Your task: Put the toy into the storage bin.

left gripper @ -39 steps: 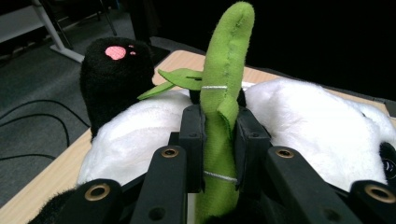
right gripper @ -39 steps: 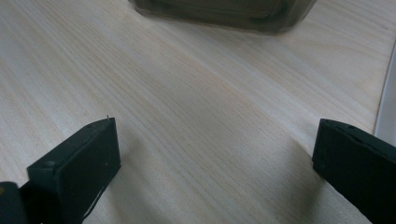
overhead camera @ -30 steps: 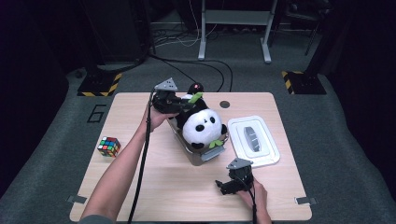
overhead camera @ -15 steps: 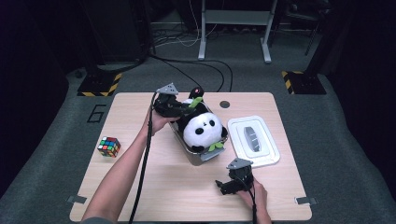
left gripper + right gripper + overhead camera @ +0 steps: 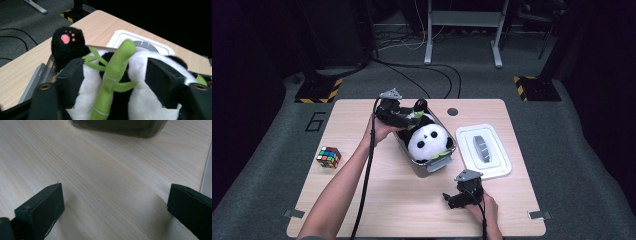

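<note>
Item one, the table: pale wood-grain top, rectangular with rounded corners, standing on grey carpet. Item two, a plush panda: soft white pile with black ears, eye patches and limbs, seated in a rectangular metal tray with a dull grey rim near the table's middle. The tray's long axis runs diagonally, from the far left toward the near right; the panda lies along it, its face turned up and toward my near side. One black paw, round with a pink pad and small pink toe dots, sticks up past the tray's far end. Across its chest lies a green felt bamboo stalk, a segmented cylinder with thin leaves, which in the left gripper view runs from the bottom upward, leaning right. Item three, a white plastic lid, rounded rectangle with a grey recessed handle, flat on the table just right of the tray. Item four, a multicoloured puzzle cube, well apart near the left edge. My left gripper is at the panda's far end, its black block-shaped fingers spread to either side of the white body; whether they press it I cannot tell. My right gripper sits low over bare wood near the front edge, its matte black fingers wide apart and holding nothing.
</note>
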`<move>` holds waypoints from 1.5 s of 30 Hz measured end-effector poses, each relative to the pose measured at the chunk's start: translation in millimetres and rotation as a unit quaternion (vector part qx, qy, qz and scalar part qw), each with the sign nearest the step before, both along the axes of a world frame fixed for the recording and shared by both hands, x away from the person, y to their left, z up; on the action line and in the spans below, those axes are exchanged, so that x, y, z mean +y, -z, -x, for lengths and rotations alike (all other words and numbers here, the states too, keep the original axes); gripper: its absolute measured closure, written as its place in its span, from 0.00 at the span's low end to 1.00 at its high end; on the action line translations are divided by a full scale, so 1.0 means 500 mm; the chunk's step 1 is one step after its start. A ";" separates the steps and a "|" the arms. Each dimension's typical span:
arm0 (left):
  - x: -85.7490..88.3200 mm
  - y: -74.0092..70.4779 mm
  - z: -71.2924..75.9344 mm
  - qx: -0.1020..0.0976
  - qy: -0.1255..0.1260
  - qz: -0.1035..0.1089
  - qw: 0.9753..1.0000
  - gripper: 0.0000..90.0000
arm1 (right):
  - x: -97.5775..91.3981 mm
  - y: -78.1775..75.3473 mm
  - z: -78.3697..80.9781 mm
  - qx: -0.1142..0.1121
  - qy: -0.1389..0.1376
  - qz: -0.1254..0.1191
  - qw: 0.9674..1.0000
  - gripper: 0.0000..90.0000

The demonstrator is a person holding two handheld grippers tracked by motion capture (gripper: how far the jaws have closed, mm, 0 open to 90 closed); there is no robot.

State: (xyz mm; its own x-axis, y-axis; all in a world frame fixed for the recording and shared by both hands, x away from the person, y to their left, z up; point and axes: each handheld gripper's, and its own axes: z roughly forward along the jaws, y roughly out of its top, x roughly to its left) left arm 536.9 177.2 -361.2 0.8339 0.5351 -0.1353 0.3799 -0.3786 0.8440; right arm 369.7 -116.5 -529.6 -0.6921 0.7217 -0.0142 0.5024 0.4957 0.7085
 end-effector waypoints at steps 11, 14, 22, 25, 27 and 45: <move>-0.059 0.018 -0.010 0.028 -0.009 -0.046 0.999 0.22 | 0.000 0.000 0.000 -0.001 -0.001 0.001 1.000 0.00; -0.071 0.038 -0.012 0.047 -0.015 -0.057 0.997 0.23 | 0.000 0.000 0.000 0.000 0.000 0.000 1.000 0.00; -0.105 0.074 -0.013 0.061 -0.018 -0.122 0.990 0.24 | 0.000 0.000 0.000 0.001 -0.002 0.000 1.000 0.00; -0.099 0.063 -0.009 0.054 -0.021 -0.113 0.992 0.24 | -0.001 0.000 0.000 0.000 -0.002 0.000 1.000 0.00; -0.093 0.057 -0.005 0.051 -0.025 -0.105 0.993 0.23 | -0.001 0.000 0.000 0.000 -0.002 0.000 1.000 0.00; -0.120 0.084 -0.030 0.100 -0.033 -0.184 0.977 0.29 | -0.001 0.000 0.000 0.000 -0.002 0.000 1.000 0.00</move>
